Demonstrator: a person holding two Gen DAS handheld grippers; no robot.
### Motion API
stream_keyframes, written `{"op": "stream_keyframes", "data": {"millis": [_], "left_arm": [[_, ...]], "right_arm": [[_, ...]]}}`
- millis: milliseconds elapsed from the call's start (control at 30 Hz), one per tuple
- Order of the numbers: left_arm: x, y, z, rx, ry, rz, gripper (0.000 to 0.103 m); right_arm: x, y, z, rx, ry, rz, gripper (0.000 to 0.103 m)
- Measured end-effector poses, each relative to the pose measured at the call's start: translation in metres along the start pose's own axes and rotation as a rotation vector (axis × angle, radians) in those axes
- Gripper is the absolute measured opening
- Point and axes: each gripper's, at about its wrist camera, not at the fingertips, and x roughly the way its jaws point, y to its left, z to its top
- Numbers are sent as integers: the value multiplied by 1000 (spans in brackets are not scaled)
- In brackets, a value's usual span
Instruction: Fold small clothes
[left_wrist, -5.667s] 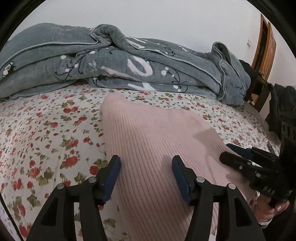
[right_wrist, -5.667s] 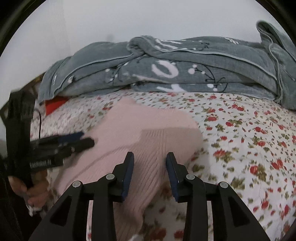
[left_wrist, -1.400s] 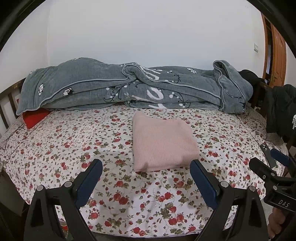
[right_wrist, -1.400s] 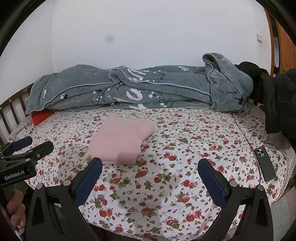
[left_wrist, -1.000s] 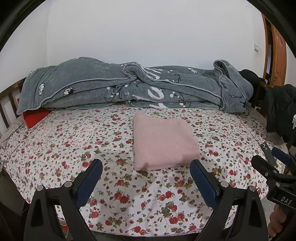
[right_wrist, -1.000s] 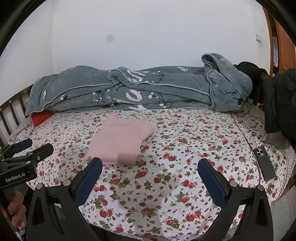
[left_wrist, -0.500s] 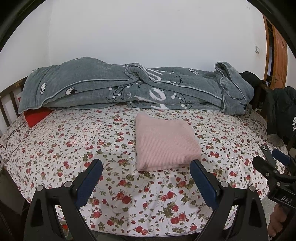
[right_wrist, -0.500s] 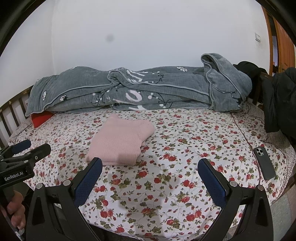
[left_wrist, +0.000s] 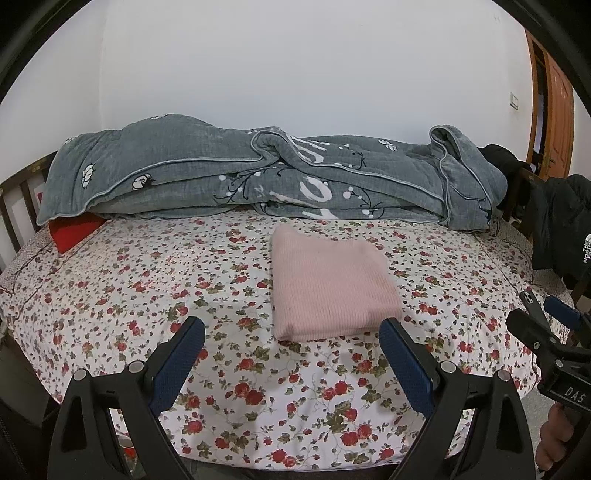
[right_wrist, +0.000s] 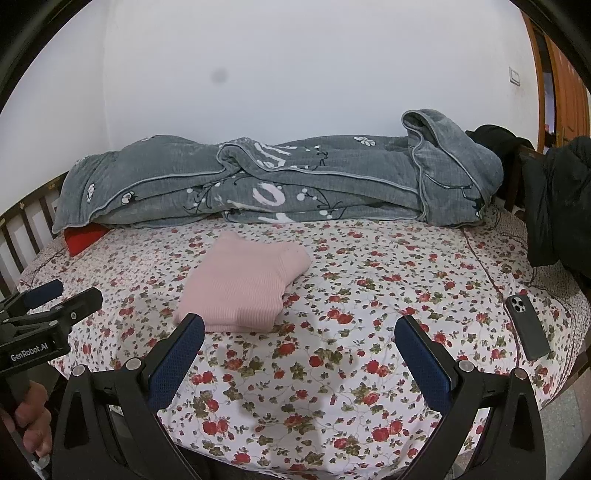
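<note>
A pink ribbed knit garment (left_wrist: 328, 284) (right_wrist: 245, 282) lies folded into a flat rectangle in the middle of the floral bed sheet (left_wrist: 147, 280) (right_wrist: 388, 280). My left gripper (left_wrist: 293, 332) is held back from the near edge of the bed, wide open and empty, with the garment beyond its fingertips. In the right wrist view, my right gripper (right_wrist: 299, 332) is also wide open and empty, with the garment ahead and to its left. Each gripper shows at the edge of the other's view, held in a hand.
A rolled grey quilt (left_wrist: 258, 181) (right_wrist: 277, 184) runs along the far side against the white wall. A red item (left_wrist: 75, 230) pokes out at the far left. A dark phone (right_wrist: 526, 326) lies near the bed's right edge. Dark jackets (right_wrist: 557, 206) hang at right beside a wooden door.
Since 5.7 s ago both grippers have opened wide and drawn back from the pink garment to the bed's near edge. Over the last second the views barely shift.
</note>
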Motion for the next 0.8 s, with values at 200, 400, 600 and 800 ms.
{"op": "stream_keyframes", "data": {"millis": [200, 400, 600, 800], "left_arm": [[-1, 0, 1, -2, 0, 0, 96], [-1, 1, 0, -2, 1, 0, 96], [-1, 1, 0, -4, 2, -4, 96], [-4, 1, 1, -14, -4, -1, 96]], "right_arm": [[-1, 0, 0, 2, 1, 2, 101], [-1, 1, 0, 2, 0, -2, 101], [-1, 1, 0, 3, 1, 1, 101], [0, 7, -5, -2, 6, 1, 101]]}}
